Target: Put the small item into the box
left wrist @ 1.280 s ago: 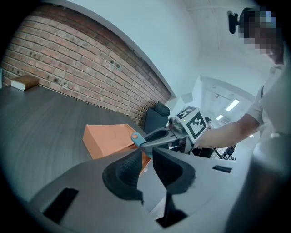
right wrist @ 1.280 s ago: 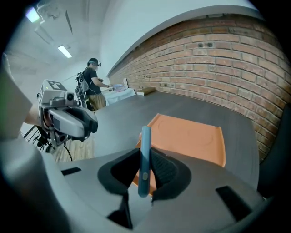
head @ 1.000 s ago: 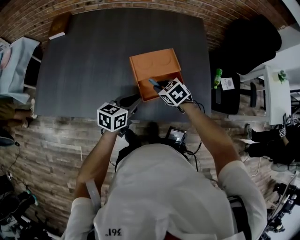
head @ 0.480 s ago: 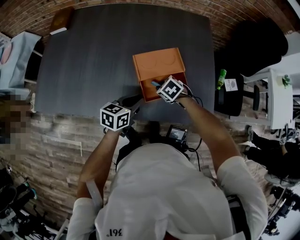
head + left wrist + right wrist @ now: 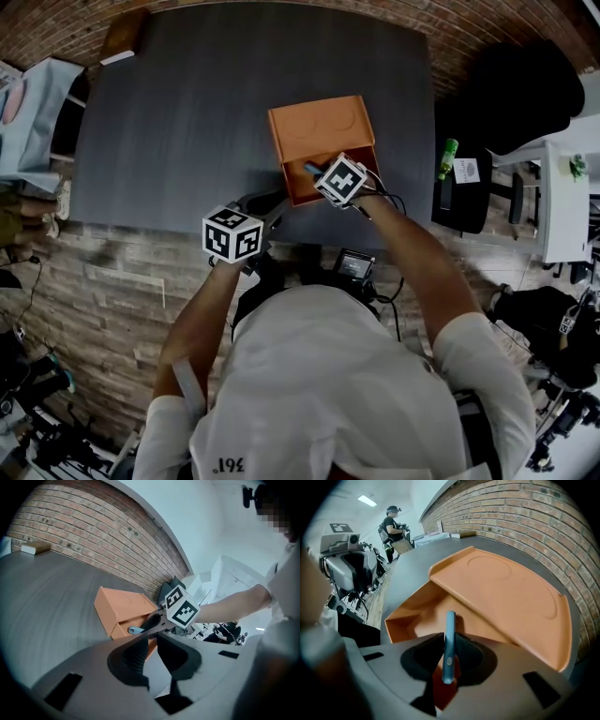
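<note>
R tool (image 5: 449,643) clenched on a thin blue item (image 5: 449,630), held edge-on just above the open near end of the orange box (image 5: 511,597). A lid covers the box's far part. L tool (image 5: 151,641) released, jaws apart w/ nothing btwn them. It hovers by the front edge of the dark surface (image 5: 178,112), near the box's front-left corner, not touching it.
</note>
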The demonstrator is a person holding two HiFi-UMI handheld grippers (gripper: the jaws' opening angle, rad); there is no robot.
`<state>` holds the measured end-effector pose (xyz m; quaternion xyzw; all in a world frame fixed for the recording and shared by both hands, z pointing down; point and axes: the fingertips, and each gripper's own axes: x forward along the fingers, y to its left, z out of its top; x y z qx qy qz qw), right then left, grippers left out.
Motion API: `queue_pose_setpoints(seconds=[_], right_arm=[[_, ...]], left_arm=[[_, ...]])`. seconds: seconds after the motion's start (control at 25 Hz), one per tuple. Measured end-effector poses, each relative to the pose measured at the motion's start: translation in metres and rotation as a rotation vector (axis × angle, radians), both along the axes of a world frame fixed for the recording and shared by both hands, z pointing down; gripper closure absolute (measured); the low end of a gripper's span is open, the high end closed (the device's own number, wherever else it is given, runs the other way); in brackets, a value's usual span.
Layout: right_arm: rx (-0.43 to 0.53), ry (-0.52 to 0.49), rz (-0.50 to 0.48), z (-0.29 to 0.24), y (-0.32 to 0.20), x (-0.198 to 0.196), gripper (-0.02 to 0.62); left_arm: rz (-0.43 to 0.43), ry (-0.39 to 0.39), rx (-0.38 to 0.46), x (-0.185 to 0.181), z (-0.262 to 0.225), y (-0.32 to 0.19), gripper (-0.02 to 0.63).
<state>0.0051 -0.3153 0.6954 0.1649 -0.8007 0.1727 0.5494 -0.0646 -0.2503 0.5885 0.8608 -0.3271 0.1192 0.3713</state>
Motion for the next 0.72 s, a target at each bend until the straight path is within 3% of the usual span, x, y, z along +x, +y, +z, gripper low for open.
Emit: queue_pose_setpoints(seconds=[0.72], right_arm=[[0.015,-0.014,0.089,-0.004,-0.003,0.018,0.485]], left_arm=[[0.035,0.013,0.013,0.016,-0.007,0.003,0.54]])
